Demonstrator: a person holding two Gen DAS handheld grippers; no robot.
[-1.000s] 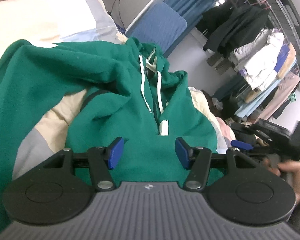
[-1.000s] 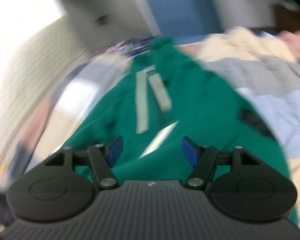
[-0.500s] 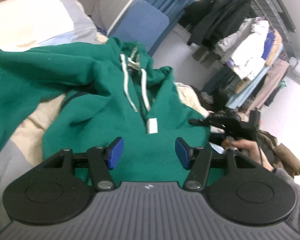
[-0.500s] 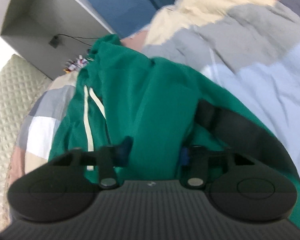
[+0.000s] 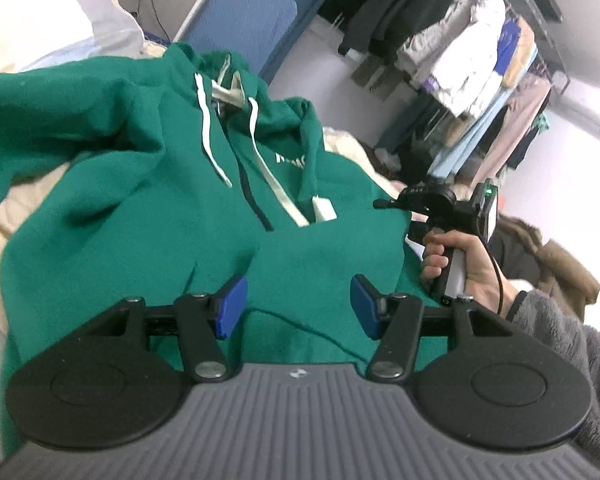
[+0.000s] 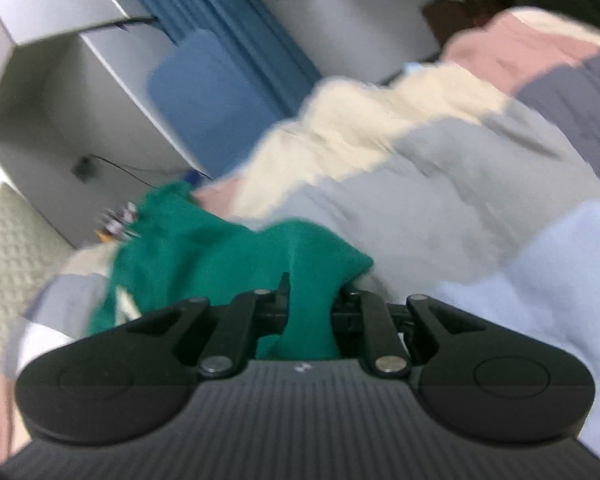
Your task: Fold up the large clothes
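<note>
A green hoodie with white drawstrings lies front up and rumpled on the bed. My left gripper hovers open over its lower front, nothing between the blue pads. At the hoodie's right edge a person's hand holds the right gripper's handle. In the right wrist view, my right gripper is closing its jaws on a bunched fold of the green hoodie, which fills the gap and hides the pads.
A patchwork duvet in grey, cream, pink and pale blue covers the bed. Beyond the hood stands a blue chair. A rack of hanging clothes fills the back right, and a brown fur-trimmed coat lies at right.
The right gripper dropped to the hoodie's right edge and closed from wide open onto a fold of green fabric. The left gripper moved in lower over the hoodie front, still open.
</note>
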